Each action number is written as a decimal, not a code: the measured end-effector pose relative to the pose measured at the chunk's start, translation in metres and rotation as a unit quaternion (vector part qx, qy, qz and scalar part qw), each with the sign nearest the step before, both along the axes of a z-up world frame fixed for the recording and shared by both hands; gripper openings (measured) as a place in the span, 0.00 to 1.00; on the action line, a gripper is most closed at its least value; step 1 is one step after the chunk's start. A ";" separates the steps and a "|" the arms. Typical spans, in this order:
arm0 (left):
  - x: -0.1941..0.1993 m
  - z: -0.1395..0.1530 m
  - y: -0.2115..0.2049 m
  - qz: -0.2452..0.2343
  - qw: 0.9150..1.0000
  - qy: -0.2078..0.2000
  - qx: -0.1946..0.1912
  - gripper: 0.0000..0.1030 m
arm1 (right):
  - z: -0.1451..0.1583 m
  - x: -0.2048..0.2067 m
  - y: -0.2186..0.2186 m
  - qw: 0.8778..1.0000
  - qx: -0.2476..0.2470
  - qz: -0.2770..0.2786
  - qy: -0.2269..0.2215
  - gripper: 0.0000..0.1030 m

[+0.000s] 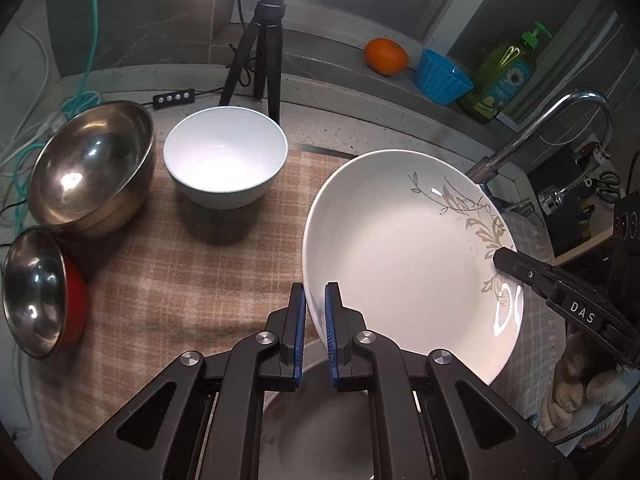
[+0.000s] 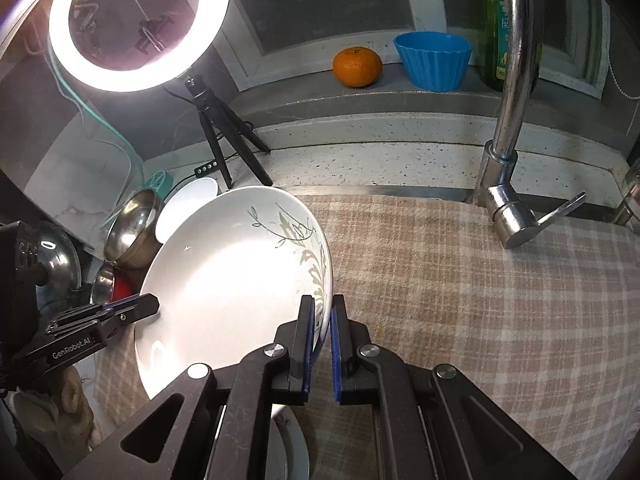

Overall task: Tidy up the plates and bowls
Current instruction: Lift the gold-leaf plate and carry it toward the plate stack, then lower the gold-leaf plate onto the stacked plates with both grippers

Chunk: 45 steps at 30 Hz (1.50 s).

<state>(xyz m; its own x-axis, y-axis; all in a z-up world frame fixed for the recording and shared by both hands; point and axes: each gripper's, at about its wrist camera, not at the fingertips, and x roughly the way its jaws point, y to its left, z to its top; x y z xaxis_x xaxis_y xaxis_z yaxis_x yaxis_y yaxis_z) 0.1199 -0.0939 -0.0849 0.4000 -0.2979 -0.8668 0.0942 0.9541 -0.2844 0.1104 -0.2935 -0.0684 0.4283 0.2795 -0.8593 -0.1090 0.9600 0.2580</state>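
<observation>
Above the checked cloth (image 1: 192,280), a white patterned plate (image 1: 400,264) hangs tilted, pinched at opposite rim edges by the left gripper (image 1: 315,332) and right gripper (image 2: 321,340), both nearly closed. Glazed, stiff and breakable, it looks slippery; the rim seems the safest hold.

Lower plate (image 1: 320,420) mostly behind hand-held gripper

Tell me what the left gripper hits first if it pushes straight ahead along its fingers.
The left gripper is shut on the plate rim, so the plate goes with it. Beyond lies checked cloth, then probably the white bowl, slightly left; depth is unclear.
</observation>
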 end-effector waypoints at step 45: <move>-0.103 -0.038 0.028 -0.043 0.997 0.050 0.045 0.07 | -0.048 -0.132 0.055 0.998 -0.046 -0.006 0.038 0.08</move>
